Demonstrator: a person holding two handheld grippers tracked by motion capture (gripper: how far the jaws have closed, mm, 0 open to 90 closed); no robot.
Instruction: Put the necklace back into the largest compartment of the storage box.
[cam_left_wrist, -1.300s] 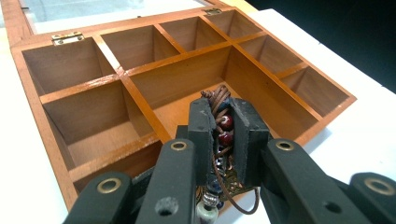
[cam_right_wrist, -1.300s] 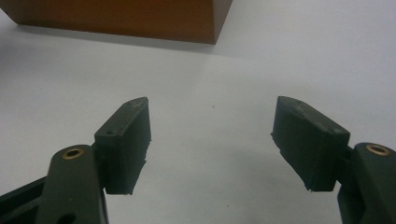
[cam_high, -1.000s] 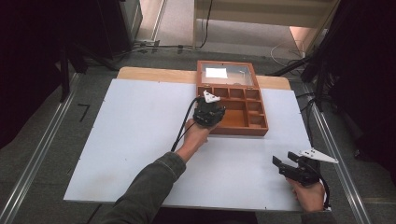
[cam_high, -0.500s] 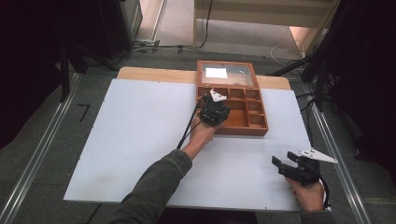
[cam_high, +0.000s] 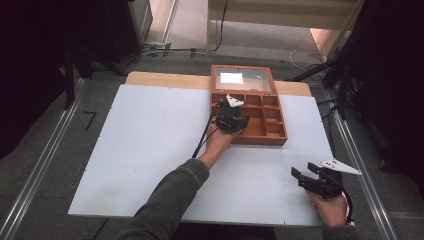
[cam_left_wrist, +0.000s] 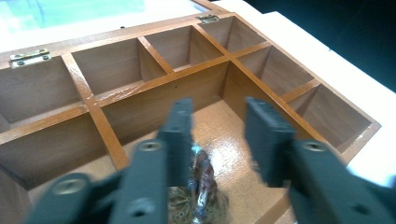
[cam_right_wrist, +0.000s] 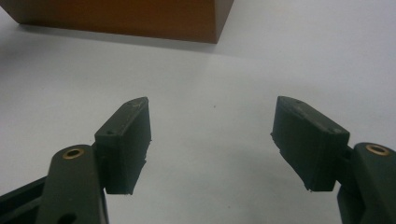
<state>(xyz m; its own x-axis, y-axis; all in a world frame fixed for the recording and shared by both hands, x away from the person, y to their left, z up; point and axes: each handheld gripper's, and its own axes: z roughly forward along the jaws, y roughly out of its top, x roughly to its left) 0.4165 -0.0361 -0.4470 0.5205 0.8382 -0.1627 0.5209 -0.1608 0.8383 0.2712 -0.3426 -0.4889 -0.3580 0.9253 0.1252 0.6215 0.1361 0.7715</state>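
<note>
Left tongs (cam_left_wrist: 219, 135) hang over the large front compartment of the wooden box (cam_high: 277, 131), their jaws apart with a clear gap between them and nothing clamped. Just under the left jaw, on the glossy floor of that compartment, lies a small crumpled wrapper-like thing (cam_left_wrist: 201, 186), brownish and shiny; what it is exactly cannot be told, and it sits beside the jaw rather than between the two. In the high view the left tongs (cam_high: 231, 119) are over the box's left half, while the box stands at the far middle of the white surface (cam_high: 150, 150) with its glazed lid (cam_high: 242, 79) laid open behind it. Right tongs (cam_high: 307, 176) hover near the surface's front right corner, well apart from the box, jaws spread wide and empty above bare white in the right gripper view (cam_right_wrist: 212, 140).
</note>
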